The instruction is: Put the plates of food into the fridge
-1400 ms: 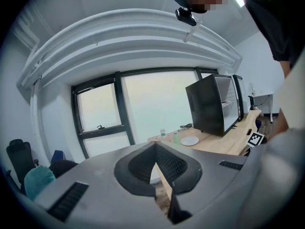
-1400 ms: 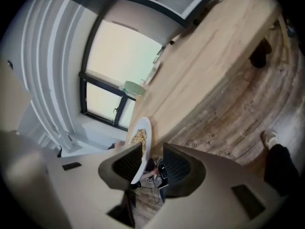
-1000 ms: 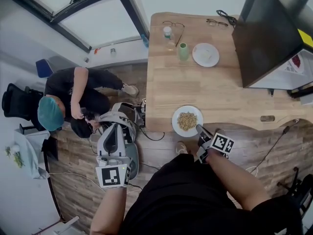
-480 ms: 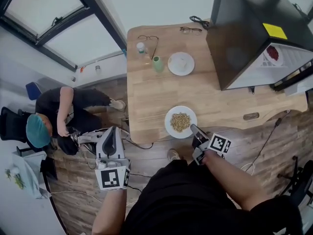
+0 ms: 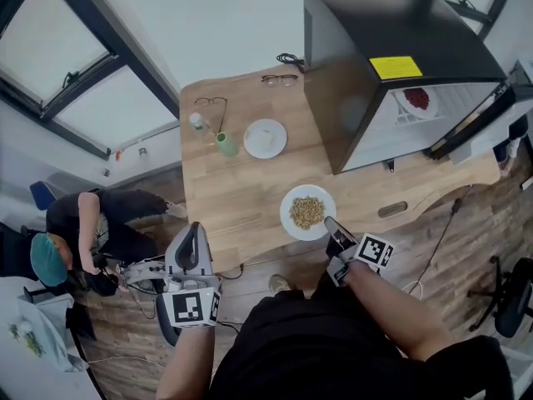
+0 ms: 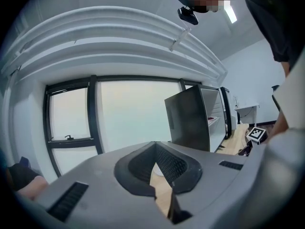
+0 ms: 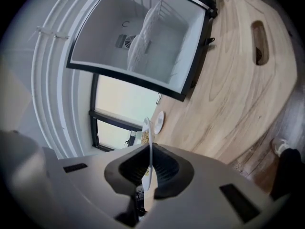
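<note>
A white plate of yellowish grains (image 5: 307, 212) hangs over the front of the wooden table (image 5: 241, 194). My right gripper (image 5: 335, 228) is shut on its near rim. In the right gripper view the plate (image 7: 151, 136) shows edge-on between the pads of the right gripper (image 7: 150, 150). A second white plate (image 5: 265, 137) lies farther back on the table. The black fridge (image 5: 391, 57) stands on the table at the right, with its door open and a plate of red food (image 5: 415, 98) on a shelf. My left gripper (image 5: 191, 247) is off the table's left edge, shut and empty.
A green cup (image 5: 225, 144), a small bottle (image 5: 197, 122) and two pairs of glasses (image 5: 281, 79) lie at the table's back. A person (image 5: 79, 236) sits on the floor to the left among cables. An office chair (image 5: 515, 298) stands at the right.
Both grippers have moved to the right towards the fridge. The right one has carried the plate of grains from the table's front edge to a spot nearer the fridge. The fridge's open inside has come into view.
</note>
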Demonstrator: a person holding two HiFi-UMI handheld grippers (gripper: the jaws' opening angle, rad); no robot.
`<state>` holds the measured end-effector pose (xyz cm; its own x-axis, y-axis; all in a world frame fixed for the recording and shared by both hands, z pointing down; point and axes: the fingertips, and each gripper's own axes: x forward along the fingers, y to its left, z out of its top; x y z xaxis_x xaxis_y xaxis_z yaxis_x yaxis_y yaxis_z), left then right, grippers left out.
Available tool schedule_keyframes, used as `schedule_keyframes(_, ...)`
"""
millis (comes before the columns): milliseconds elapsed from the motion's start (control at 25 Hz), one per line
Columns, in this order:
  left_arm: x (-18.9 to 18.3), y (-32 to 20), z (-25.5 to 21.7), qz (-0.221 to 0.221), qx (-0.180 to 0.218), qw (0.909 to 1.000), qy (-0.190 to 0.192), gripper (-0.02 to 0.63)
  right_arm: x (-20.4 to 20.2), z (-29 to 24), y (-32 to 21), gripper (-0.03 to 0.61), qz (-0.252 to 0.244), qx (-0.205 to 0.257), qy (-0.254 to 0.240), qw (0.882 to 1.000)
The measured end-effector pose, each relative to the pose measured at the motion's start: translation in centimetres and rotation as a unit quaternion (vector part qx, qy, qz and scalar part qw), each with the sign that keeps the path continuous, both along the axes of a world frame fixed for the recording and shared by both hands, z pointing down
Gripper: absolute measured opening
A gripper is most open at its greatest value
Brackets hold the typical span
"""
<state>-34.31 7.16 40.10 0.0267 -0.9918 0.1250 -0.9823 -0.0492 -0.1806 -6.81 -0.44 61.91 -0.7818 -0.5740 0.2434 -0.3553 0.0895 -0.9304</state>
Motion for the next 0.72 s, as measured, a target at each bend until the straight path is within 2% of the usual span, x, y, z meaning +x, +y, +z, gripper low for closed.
schedule_keyframes(480,8.4,-8.8,-1.7,0.047,0.022,0.9986,0.004,0.005,11.2,-0.8,-5.1,0.031,0.058,-0.005,0.019,0.998)
schedule_keyframes(720,12.2,-11.8,-2.1,0.053,0.027,0.9982,0.004,0.005,15.0,-1.4,-7.7,0.032,0.062,0.010,0.011,0.998)
